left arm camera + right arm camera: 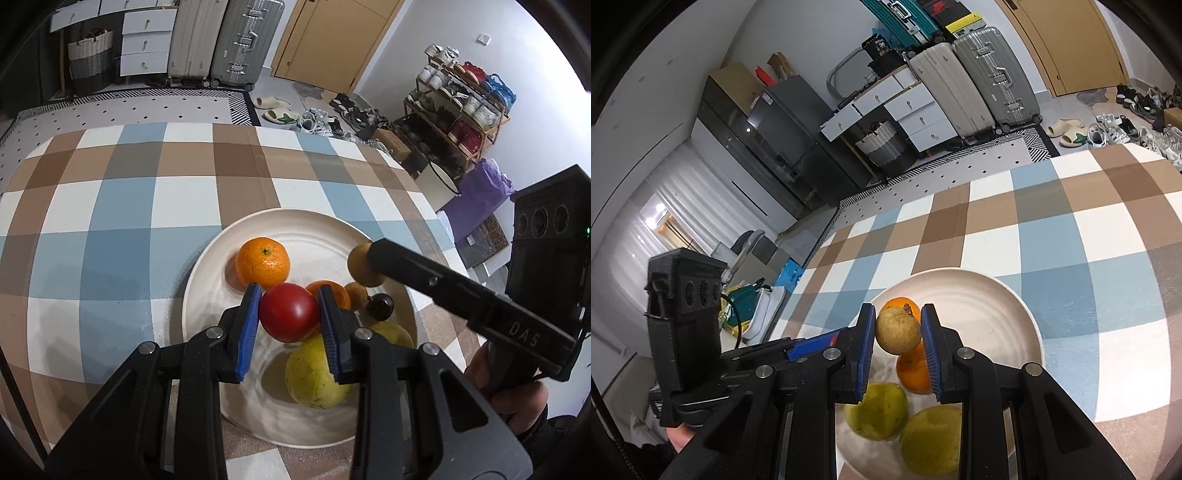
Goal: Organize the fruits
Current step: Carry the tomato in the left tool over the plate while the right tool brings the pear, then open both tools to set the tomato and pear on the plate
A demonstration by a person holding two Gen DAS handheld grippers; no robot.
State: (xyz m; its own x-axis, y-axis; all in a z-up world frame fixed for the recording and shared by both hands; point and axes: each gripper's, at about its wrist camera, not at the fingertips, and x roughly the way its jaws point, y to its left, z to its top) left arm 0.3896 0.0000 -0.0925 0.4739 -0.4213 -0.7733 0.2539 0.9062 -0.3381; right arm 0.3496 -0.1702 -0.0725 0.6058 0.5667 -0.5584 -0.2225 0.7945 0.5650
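A white plate (pixel 207 266) sits on the checked tablecloth and holds several fruits. My left gripper (pixel 288 312) is shut on a red tomato (pixel 288 314) just above the plate. An orange (pixel 263 263) lies beyond it, a second orange (pixel 338 293) to its right, and two yellow-green fruits (pixel 314 376) nearer me. A small brown fruit (pixel 357 295) and a dark round one (pixel 381 306) lie at the plate's right. My right gripper (pixel 898 332) is shut on a tan round fruit (pixel 897 331) above the plate (pixel 1008 314); the tan fruit also shows in the left wrist view (pixel 360 264).
The table (pixel 122 206) carries a blue, brown and white checked cloth. Beyond the far edge are suitcases (pixel 243 40), drawers (pixel 147 40), a basket (pixel 90 61), loose shoes (pixel 317 122) and a shoe rack (pixel 458 110) at the right.
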